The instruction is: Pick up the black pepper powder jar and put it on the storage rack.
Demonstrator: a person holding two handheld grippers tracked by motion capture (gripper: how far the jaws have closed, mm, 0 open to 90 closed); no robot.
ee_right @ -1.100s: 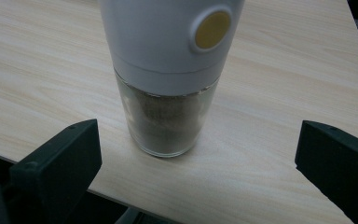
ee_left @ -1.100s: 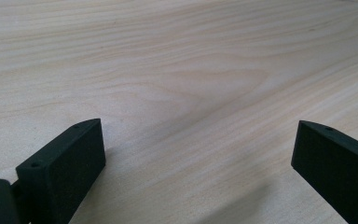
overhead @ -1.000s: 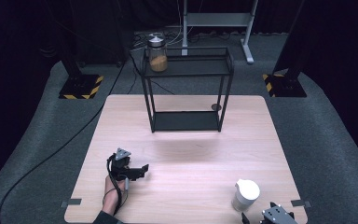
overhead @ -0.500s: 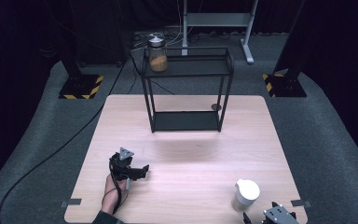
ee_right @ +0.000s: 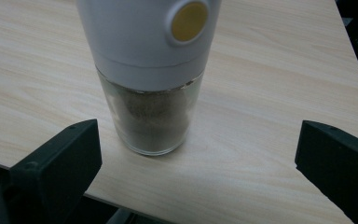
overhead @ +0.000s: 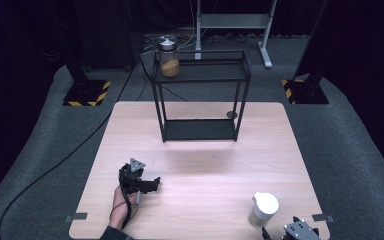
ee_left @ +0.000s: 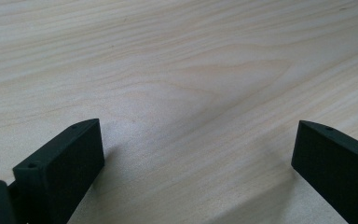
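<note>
Near the table's front edge, right claw (ee_right: pixel 198 163) spread before grinder (ee_right: pixel 149 74), top cropped, left claw (ee_left: pixel 193 172) spread.

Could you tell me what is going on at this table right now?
A person holds a gripper in each hand at a wooden table. The right gripper sits at the near edge with its jaws wide open, pointed at a white-topped grinder that stands upright just ahead of it, not yet gripped. The left gripper rests low over bare wood, its jaws open and holding nothing. A black rack stands at the far side, with a jar on its top shelf.
</note>
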